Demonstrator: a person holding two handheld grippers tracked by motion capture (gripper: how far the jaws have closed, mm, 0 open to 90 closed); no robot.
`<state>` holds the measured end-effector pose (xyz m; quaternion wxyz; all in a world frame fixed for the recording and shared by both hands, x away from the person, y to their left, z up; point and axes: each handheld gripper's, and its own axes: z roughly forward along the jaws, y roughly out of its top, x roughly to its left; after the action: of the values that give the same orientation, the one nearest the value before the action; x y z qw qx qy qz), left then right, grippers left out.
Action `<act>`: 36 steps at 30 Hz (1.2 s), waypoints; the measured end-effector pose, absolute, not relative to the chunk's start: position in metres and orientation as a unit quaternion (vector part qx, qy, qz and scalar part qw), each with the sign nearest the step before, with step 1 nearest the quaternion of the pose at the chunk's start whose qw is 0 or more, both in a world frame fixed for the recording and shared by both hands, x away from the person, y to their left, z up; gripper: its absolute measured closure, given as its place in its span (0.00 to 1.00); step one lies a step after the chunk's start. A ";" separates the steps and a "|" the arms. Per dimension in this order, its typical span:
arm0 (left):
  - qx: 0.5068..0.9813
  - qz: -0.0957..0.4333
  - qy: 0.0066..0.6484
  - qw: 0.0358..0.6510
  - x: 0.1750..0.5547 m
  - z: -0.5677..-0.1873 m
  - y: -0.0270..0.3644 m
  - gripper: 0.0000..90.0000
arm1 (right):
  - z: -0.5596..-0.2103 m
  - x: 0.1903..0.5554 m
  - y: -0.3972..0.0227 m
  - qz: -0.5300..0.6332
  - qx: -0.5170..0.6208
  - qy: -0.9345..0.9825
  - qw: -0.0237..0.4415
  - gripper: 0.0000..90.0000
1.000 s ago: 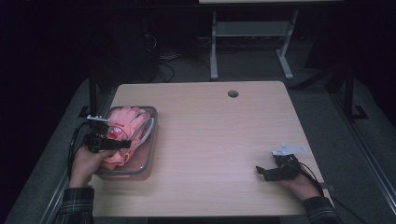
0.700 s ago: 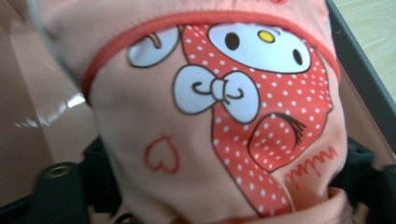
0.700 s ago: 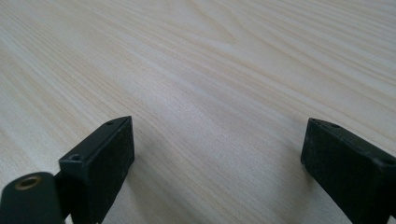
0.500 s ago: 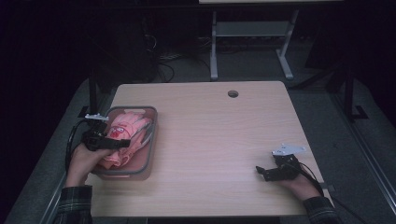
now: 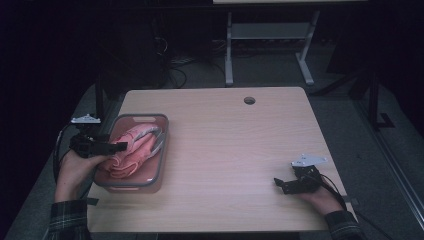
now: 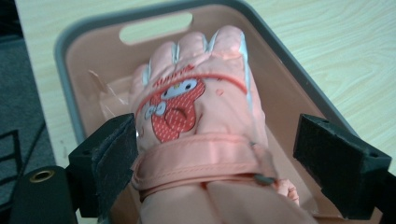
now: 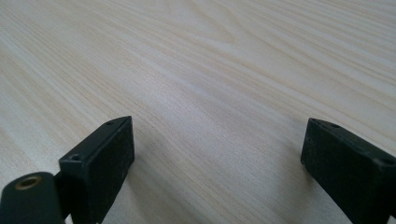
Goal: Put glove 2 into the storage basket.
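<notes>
Left gripper view shows a cartoon print on the pink glove (image 6: 196, 121), unreadable in the high view, lying in the grey-rimmed tray (image 5: 163, 150) near the tabletop's left edge. Left gripper (image 5: 122, 146) jaws just opened, now apart around the cuff; earlier it sat lower over the tray. Right gripper (image 5: 278, 183), jaws apart, rests near the right front corner.

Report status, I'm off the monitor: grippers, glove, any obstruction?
Left gripper just opened, astride pink glove in tray. Right gripper open, over bare table. Nothing obstructing.
</notes>
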<state>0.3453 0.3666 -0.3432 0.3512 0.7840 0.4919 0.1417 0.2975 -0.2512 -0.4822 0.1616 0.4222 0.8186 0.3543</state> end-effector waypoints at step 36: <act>0.809 0.096 0.389 0.430 0.351 -0.320 0.254 0.15 | -0.482 0.297 -0.251 0.354 0.424 0.818 0.161 0.10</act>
<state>0.3511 0.2544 -0.3198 0.4298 0.8091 0.3893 0.0959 0.2973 -0.2511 -0.4822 0.1610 0.4238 0.8182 0.3536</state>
